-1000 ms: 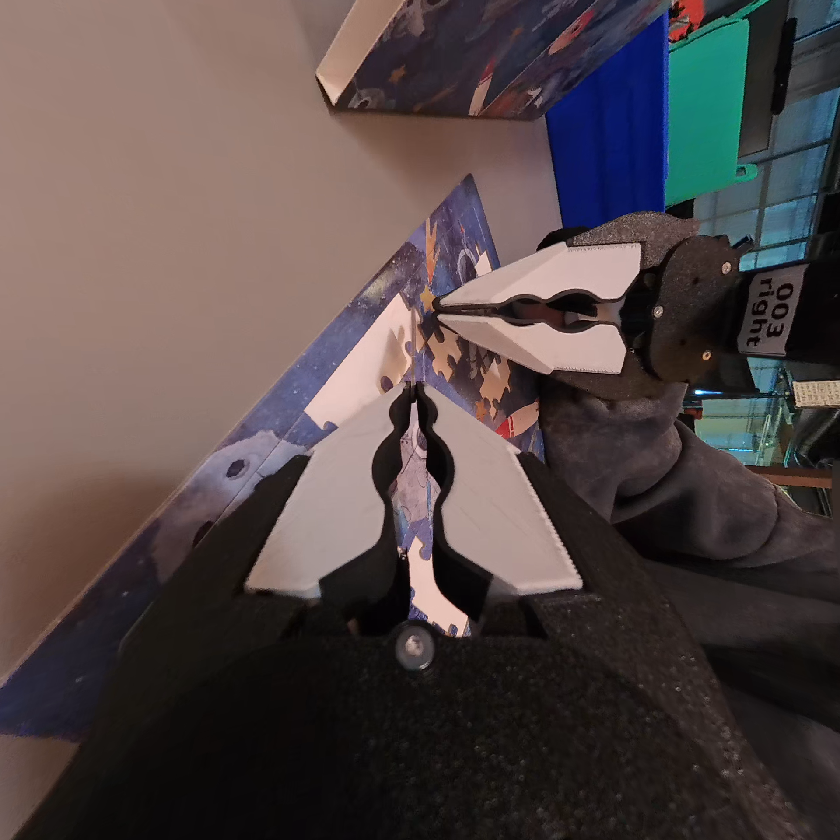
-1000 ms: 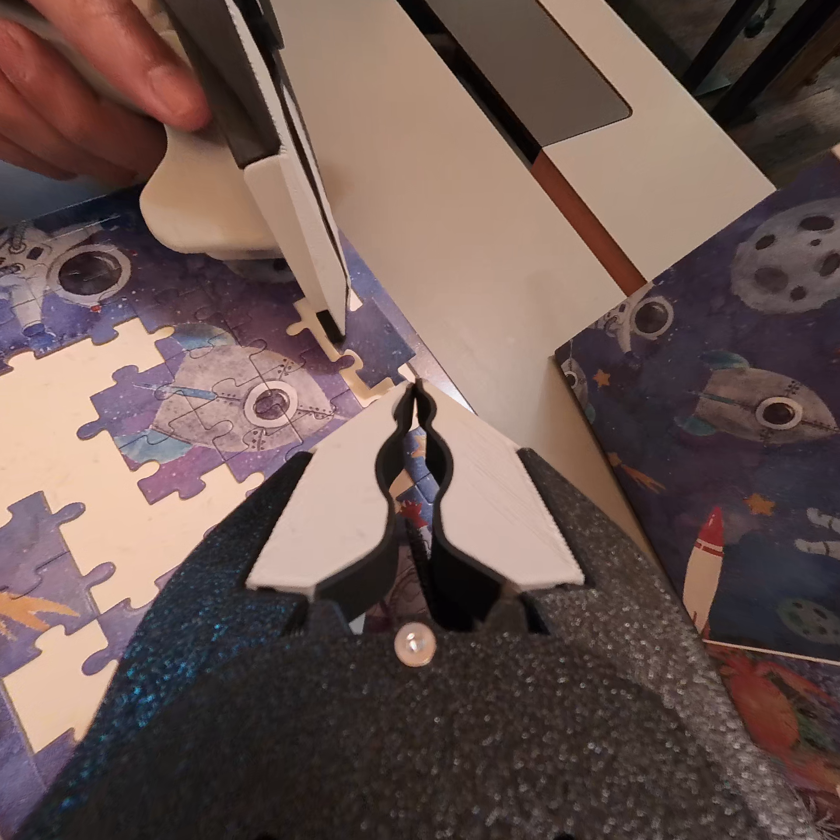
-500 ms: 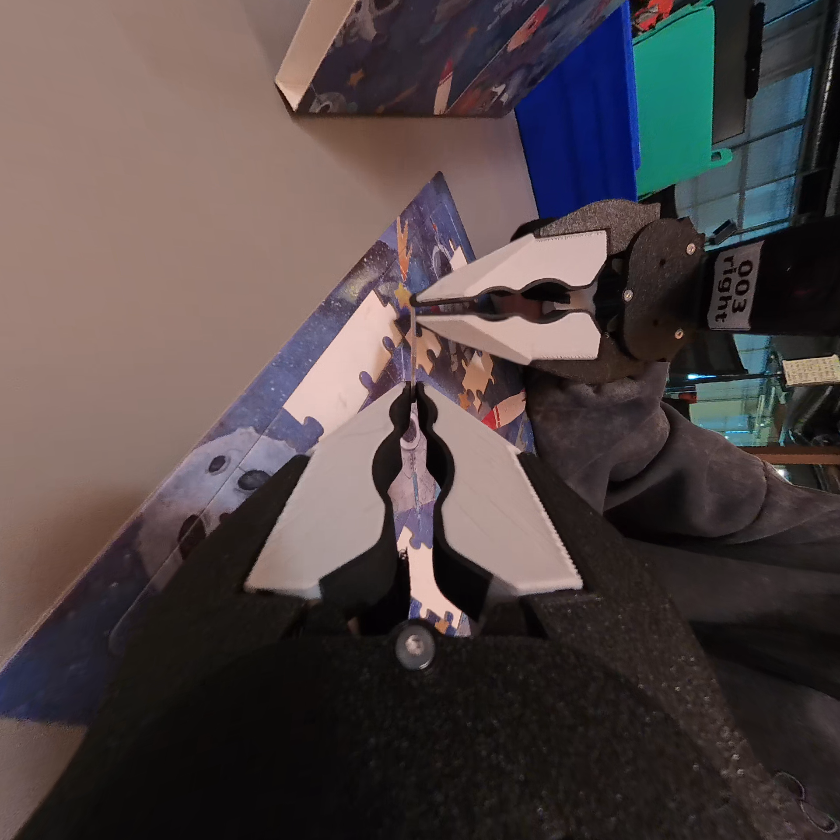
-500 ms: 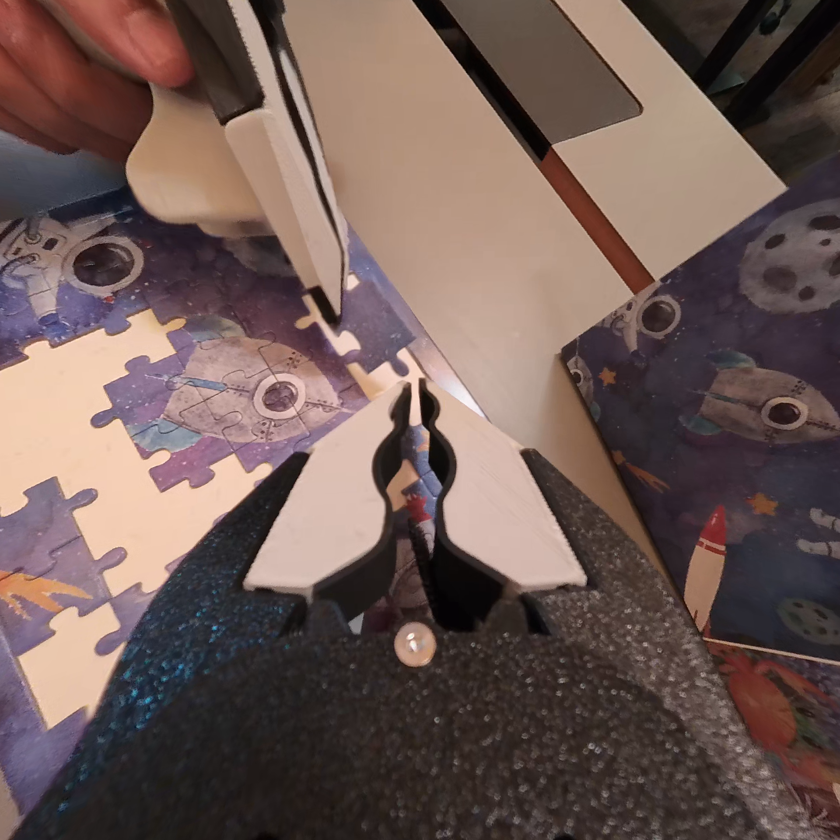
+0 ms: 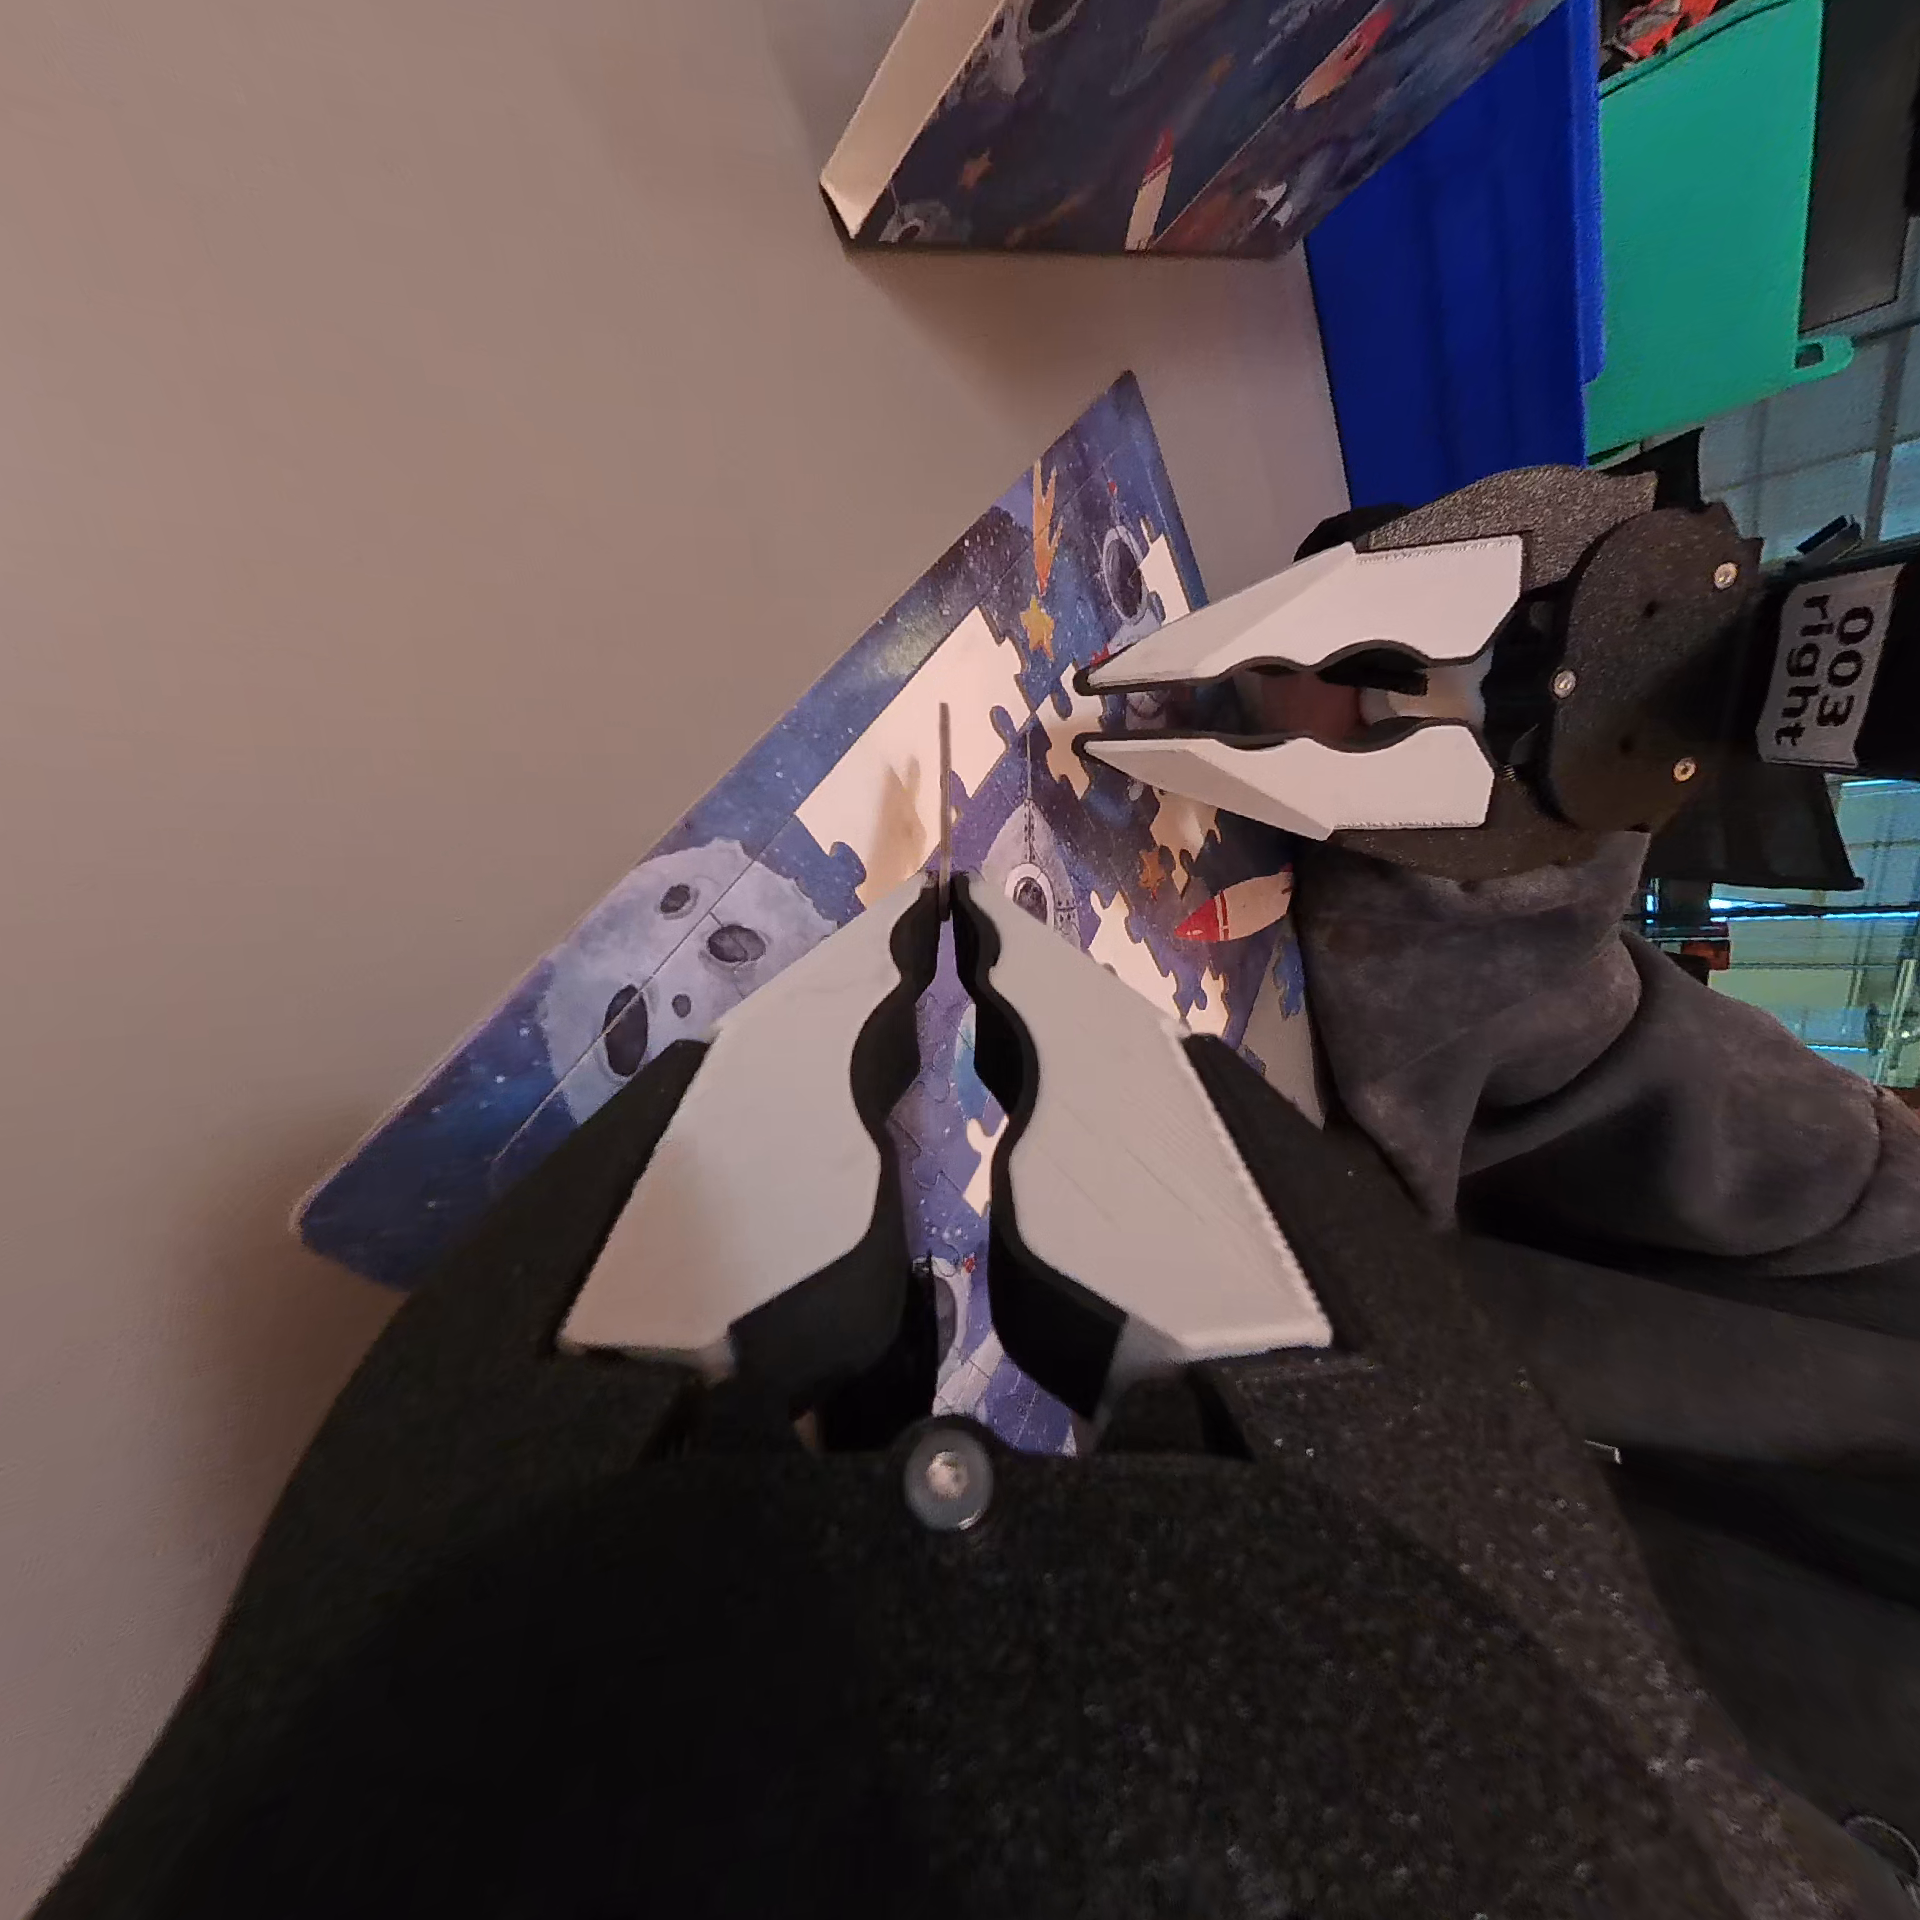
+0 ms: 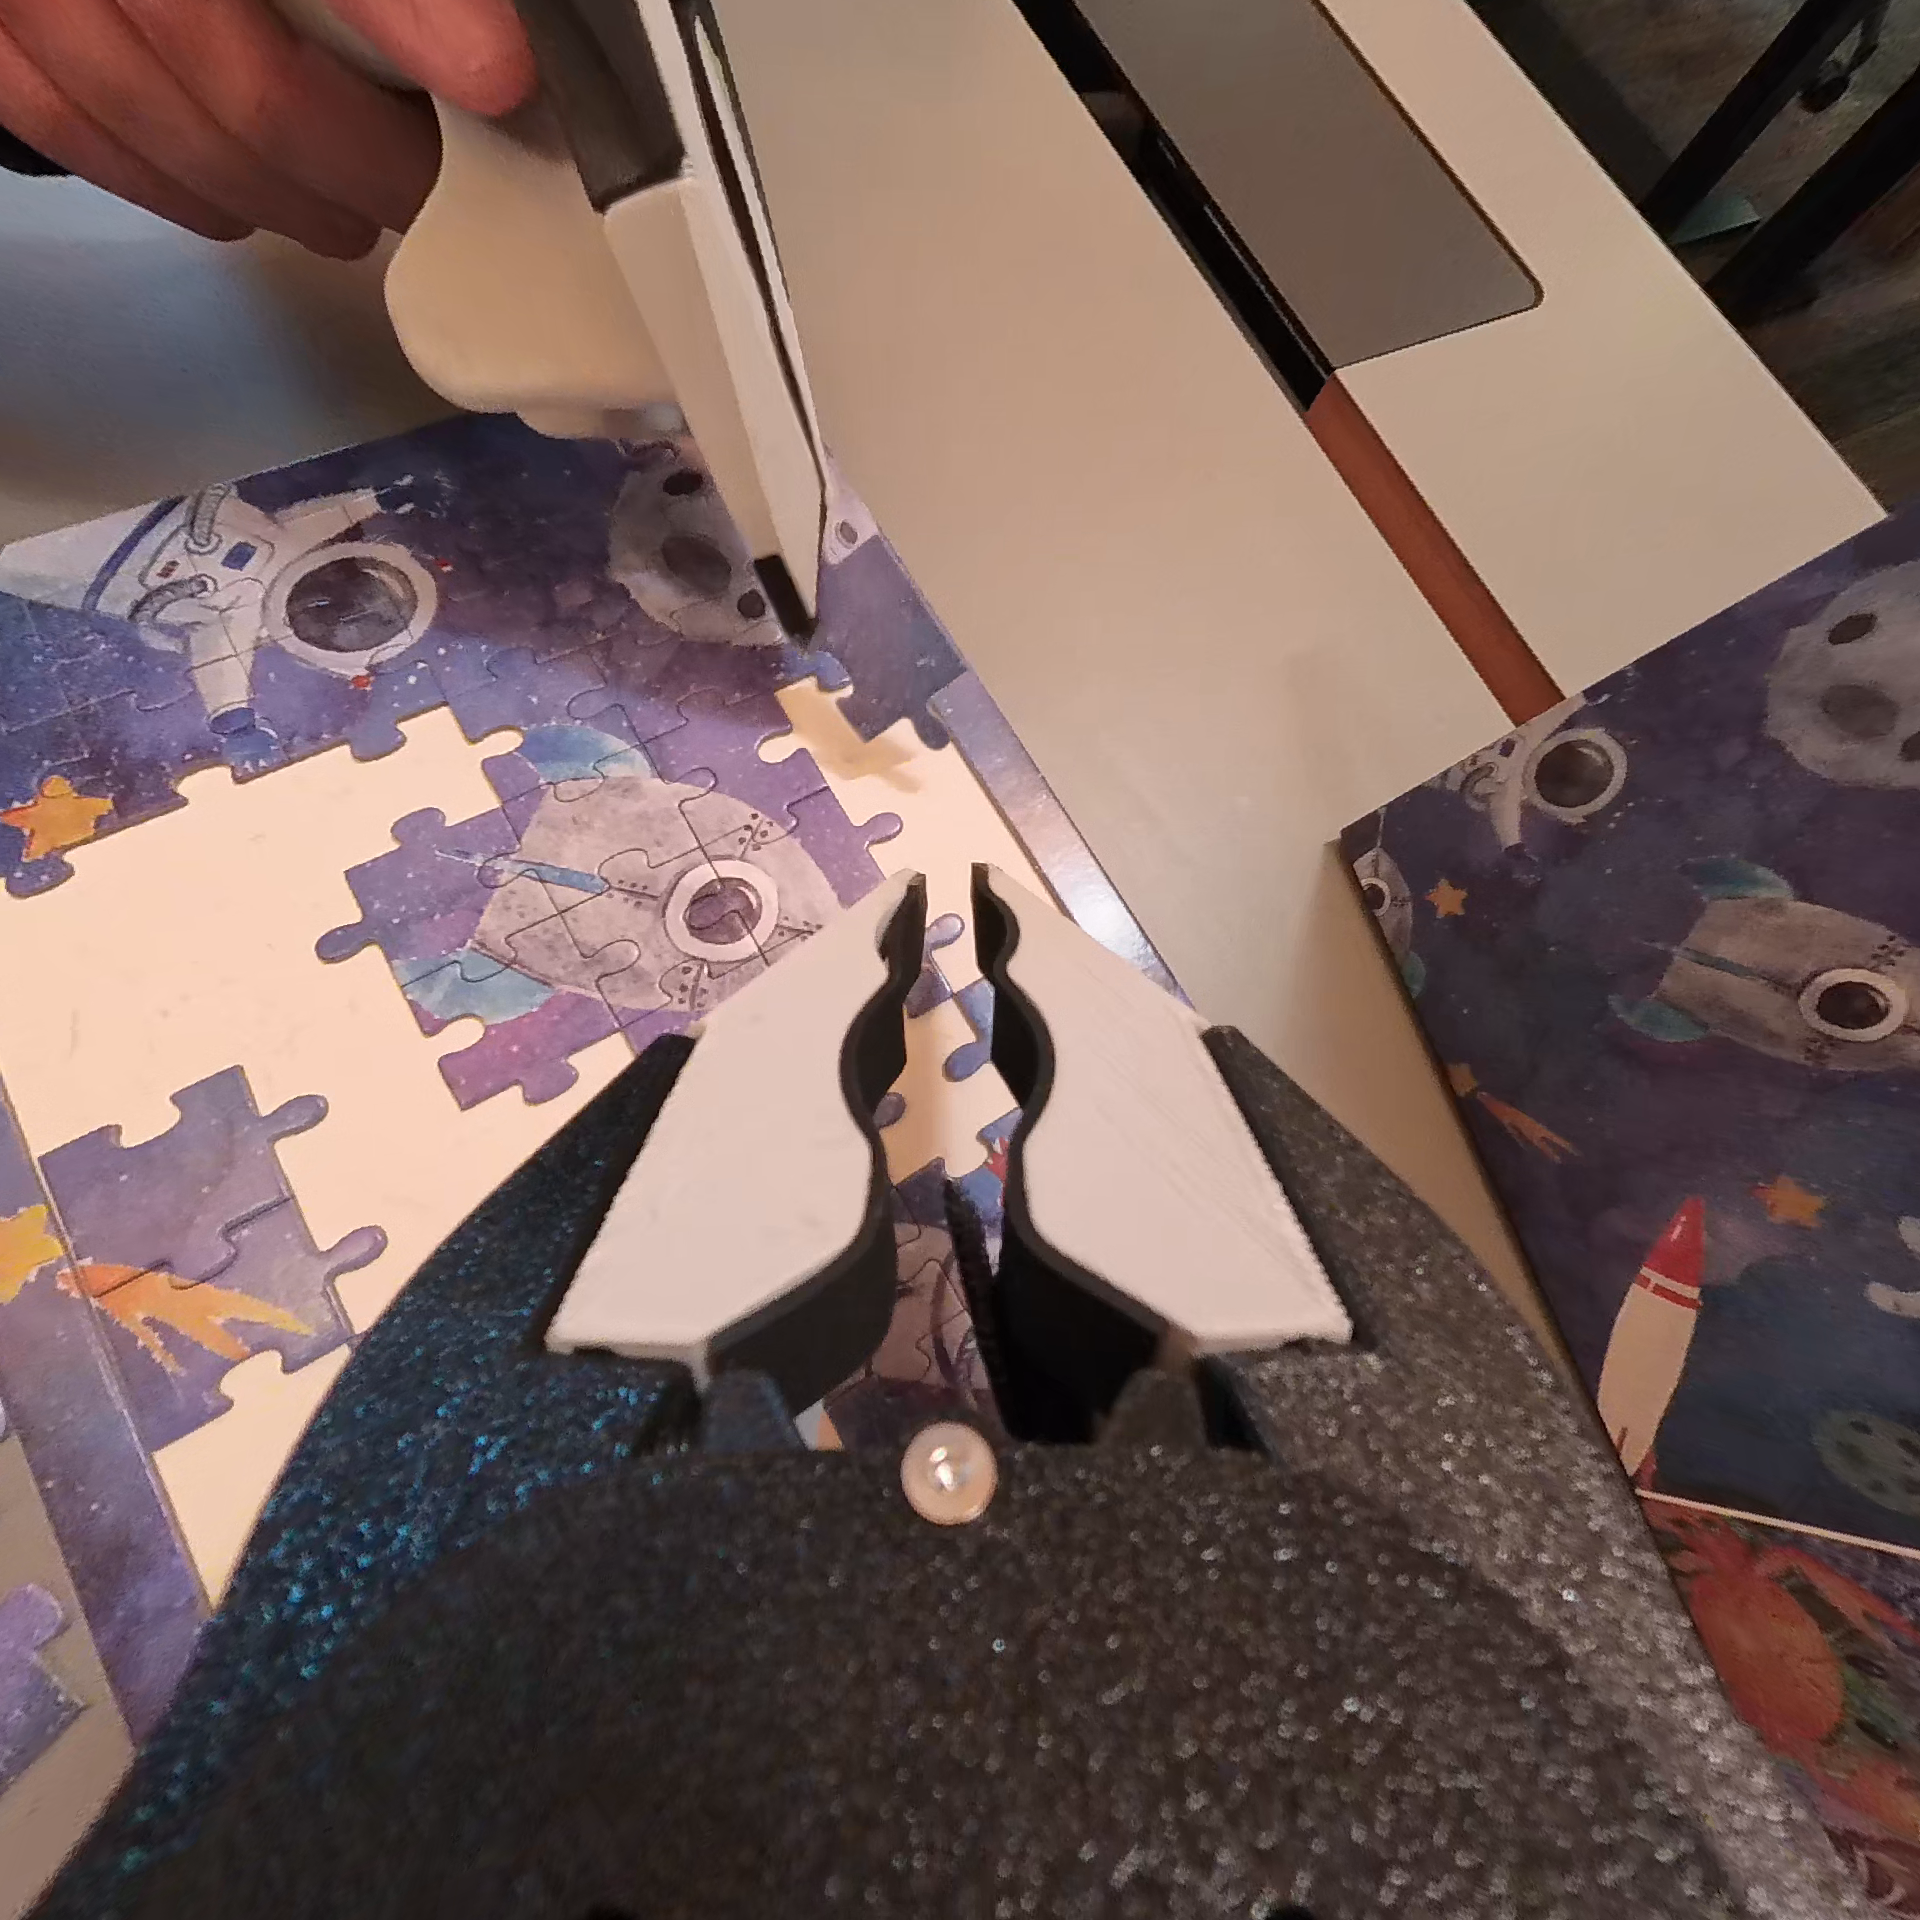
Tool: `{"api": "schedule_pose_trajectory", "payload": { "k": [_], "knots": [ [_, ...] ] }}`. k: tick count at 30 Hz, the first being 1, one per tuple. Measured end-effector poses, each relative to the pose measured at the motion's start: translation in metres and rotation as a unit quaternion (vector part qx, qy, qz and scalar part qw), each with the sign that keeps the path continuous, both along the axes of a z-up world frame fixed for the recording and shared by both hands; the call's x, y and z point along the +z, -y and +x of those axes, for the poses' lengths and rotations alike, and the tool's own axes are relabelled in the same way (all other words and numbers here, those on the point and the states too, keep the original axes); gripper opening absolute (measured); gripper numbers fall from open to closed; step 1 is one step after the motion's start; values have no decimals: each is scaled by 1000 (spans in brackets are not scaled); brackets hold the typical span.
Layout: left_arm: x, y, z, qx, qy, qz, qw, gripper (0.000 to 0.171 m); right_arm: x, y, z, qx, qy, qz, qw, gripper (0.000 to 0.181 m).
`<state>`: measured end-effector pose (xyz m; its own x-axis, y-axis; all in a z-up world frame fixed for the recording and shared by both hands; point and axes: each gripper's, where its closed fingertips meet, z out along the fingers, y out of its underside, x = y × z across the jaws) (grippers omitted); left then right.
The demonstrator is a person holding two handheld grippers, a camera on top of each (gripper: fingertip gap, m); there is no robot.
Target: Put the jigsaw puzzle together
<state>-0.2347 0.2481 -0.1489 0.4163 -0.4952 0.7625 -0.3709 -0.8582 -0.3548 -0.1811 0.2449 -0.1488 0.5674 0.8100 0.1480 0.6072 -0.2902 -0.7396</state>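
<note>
Got my left gripper (image 5: 943, 902) pinching a puzzle piece (image 5: 944, 800) edge-on over the puzzle (image 6: 623, 883) on the desk (image 6: 1091, 520) so I can line it up, while my right gripper (image 6: 948, 881), slightly spread and empty, hovers beside it near the box lid (image 6: 1714, 987).

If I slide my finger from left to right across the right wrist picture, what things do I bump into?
A person's hand at the top left → the jigsaw puzzle with its empty gaps → the left gripper pointing down at it → the bare table → the puzzle box with the space picture.
</note>
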Motion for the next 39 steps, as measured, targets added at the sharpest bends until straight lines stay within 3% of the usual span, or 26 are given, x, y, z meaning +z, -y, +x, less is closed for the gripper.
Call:
{"api": "schedule_pose_trajectory", "payload": {
  "k": [7,11,14,32,39],
  "knots": [
    [13,9,4,-23,34,3,999,2,0,-2,-5,0,-12,6,1000,21],
    [19,23,8,-62,45,10,997,2,2,5,-13,28,7,33,999,31],
    [22,34,13,-93,49,21,994,2,3,14,-20,57,26,51,997,28],
    [47,24,16,-64,119,21,991,2,4,52,-44,124,-25,-26,992,28],
    [42,29,12,-81,100,33,991,2,5,42,-22,95,-36,-57,993,28]
  ]
}}
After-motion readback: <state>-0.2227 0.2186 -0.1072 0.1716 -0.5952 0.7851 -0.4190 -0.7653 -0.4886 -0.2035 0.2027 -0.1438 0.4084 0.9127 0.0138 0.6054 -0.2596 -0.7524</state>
